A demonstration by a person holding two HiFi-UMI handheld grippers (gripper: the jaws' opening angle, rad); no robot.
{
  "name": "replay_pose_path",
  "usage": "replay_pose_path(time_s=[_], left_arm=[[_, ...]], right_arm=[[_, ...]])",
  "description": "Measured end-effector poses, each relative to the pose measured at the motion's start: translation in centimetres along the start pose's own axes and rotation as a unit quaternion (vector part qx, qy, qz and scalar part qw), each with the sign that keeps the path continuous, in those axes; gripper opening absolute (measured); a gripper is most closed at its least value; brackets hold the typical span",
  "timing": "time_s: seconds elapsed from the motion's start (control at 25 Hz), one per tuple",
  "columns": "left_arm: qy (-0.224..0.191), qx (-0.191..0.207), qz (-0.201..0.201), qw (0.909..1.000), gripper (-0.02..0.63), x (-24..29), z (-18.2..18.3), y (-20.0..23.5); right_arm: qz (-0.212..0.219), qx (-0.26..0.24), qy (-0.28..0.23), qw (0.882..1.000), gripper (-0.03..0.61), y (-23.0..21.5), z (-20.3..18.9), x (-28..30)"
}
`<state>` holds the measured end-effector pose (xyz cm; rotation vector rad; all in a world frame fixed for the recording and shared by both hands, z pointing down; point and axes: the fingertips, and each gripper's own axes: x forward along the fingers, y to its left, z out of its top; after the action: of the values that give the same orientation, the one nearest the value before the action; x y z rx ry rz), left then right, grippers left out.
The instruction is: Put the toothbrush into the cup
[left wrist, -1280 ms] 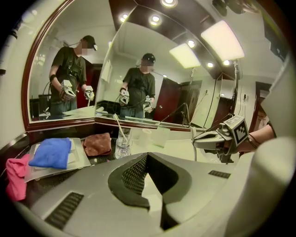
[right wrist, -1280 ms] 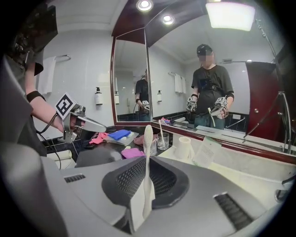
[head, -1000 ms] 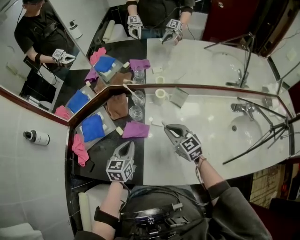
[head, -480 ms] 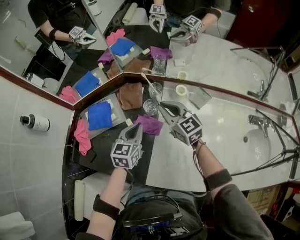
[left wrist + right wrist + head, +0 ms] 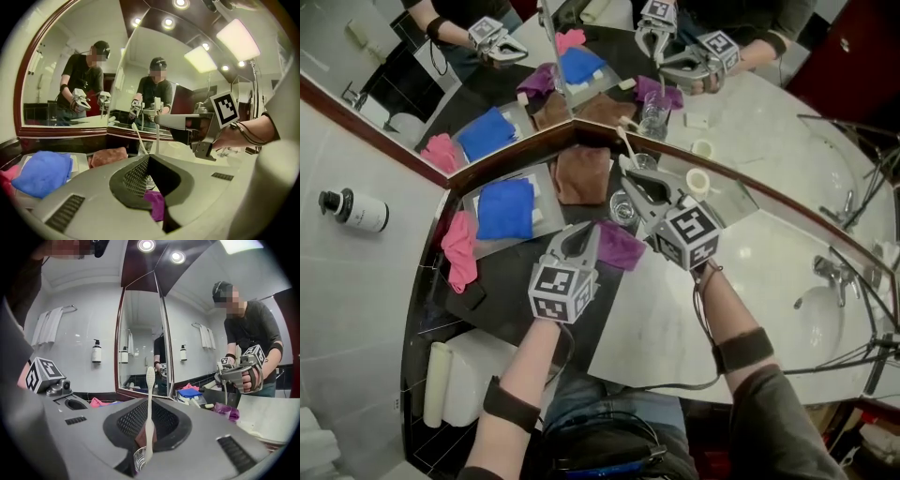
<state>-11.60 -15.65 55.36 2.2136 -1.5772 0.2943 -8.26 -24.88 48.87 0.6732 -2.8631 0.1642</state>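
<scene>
1. The right claw (image 5: pixel 149 432) was narrowly clamped on the white toothbrush (image 5: pixel 149 390), which stood upright with its bristles up.
2. Its lower end overlapped a glass cup (image 5: pixel 137 461) just beneath; whether they touched was unclear.
3. The left claw (image 5: pixel 149 161) was closed and empty above a purple cloth (image 5: pixel 157 206) on the table (image 5: pixel 492 305).

Bright ceiling spotlights, fisheye-warped edges.

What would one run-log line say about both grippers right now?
right gripper: shut on white plastic toothbrush, upright | clear glass cup: just under jaws | left gripper: shut, empty
</scene>
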Motion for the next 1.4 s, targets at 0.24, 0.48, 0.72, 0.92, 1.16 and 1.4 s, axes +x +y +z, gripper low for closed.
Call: replay_pose_path(time_s=[0.24, 0.48, 0.72, 0.92, 1.16, 1.4], left_arm=[[-0.01, -0.016, 0.009, 0.9998, 0.002, 0.5, -1.3, 1.1], [-0.012, -0.026, 0.012, 0.9995, 0.002, 0.4, -2.4, 1.5], [-0.01, -0.033, 0.018, 0.9993, 0.002, -0.4, -3.3, 2.3], [-0.007, -0.036, 0.023, 0.999, 0.002, -1.0, -3.8, 3.4], [-0.008, -0.042, 0.029, 0.9987, 0.002, -1.7, -4.1, 4.3], [-0.006, -0.044, 0.033, 0.9985, 0.002, -2.7, -4.2, 4.9]], right_arm=[[0.009, -0.015, 0.031, 0.999, 0.044, 0.4, -3.1, 1.5], [0.01, -0.049, 0.075, 0.996, 0.044, 0.8, -5.9, 2.4], [0.001, -0.076, 0.106, 0.991, 0.048, 1.1, -8.1, 3.5], [-0.001, -0.104, 0.129, 0.986, 0.055, 1.6, -9.4, 4.1], [-0.015, -0.124, 0.147, 0.981, 0.061, 1.5, -9.8, 5.0], [-0.029, -0.125, 0.149, 0.981, 0.061, 1.4, -9.1, 5.2]])
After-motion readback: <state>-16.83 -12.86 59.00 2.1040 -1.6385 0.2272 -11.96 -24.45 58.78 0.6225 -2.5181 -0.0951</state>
